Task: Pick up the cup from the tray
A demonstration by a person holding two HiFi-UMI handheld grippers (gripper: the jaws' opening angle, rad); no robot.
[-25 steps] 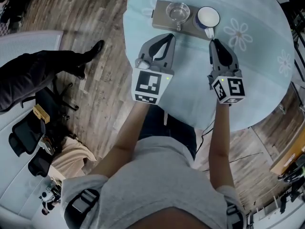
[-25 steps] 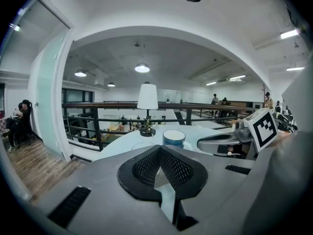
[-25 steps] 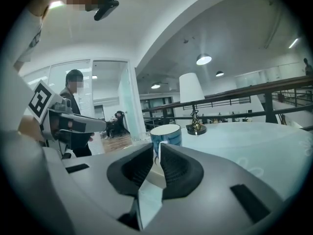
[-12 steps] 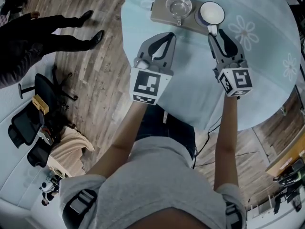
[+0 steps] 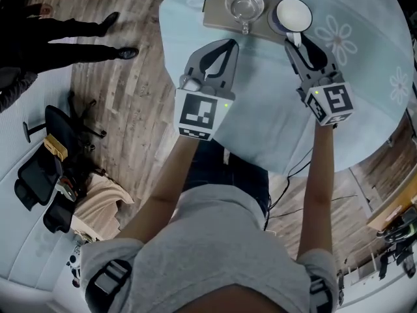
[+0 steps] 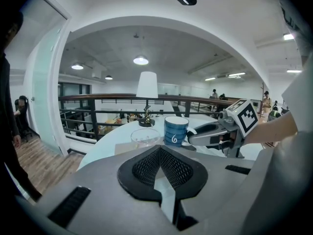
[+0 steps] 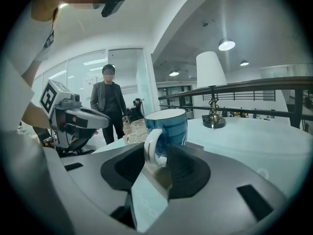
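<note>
Cup [image 5: 292,14] sits on the tray [image 5: 215,15], just ahead of our right gripper [image 5: 301,44], whose jaws have just opened around its handle [image 7: 152,148] without squeezing. Our left gripper [image 5: 227,47] is shut, empty, farther off

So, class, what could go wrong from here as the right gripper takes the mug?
The right gripper, whose jaws have just opened, has only the handle of the mug between them: closed there, it may swing or tilt. The glass stands close beside it on the tray and could be knocked.
</note>
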